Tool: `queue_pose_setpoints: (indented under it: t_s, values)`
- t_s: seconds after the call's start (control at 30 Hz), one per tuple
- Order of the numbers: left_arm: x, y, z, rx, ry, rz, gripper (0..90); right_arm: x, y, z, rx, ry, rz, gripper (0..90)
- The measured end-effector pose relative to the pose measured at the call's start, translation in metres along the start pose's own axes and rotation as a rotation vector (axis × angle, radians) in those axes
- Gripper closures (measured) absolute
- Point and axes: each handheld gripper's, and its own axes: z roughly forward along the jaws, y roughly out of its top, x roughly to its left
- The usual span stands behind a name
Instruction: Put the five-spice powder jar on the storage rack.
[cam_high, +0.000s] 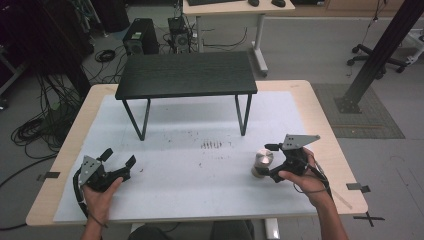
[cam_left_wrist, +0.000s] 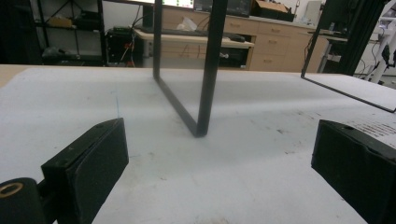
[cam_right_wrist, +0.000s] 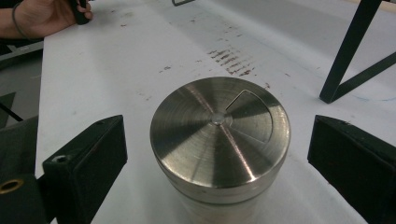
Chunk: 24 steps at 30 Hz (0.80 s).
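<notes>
The steel shaker stood upright on the white mat toward the table's right edge, in front of the black stand, between the wide-open jaws of the right gripper, untouched; closing off-centre could tip it. The left gripper hung open, holding nothing

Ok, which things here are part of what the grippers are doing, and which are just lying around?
In the job:
metal canister, upright between the open jaws
right gripper

Just there:
left gripper, open, nothing between its jaws
black stand
white mat
</notes>
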Motion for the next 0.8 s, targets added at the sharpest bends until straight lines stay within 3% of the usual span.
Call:
queue_pose_setpoints:
  t_s: [0.4,0.8]
  values:
    - [0.0,0.0001,0.0001,0.002,0.001,0.0,4.3,-0.0005,0.0,0.0007,0.004,0.003,-0.006,5.8]
    - [0.0,0.0001,0.0002,0.002,0.001,0.0,4.3,0.0008,-0.0001,0.0016,0.014,-0.019,-0.042,17.1]
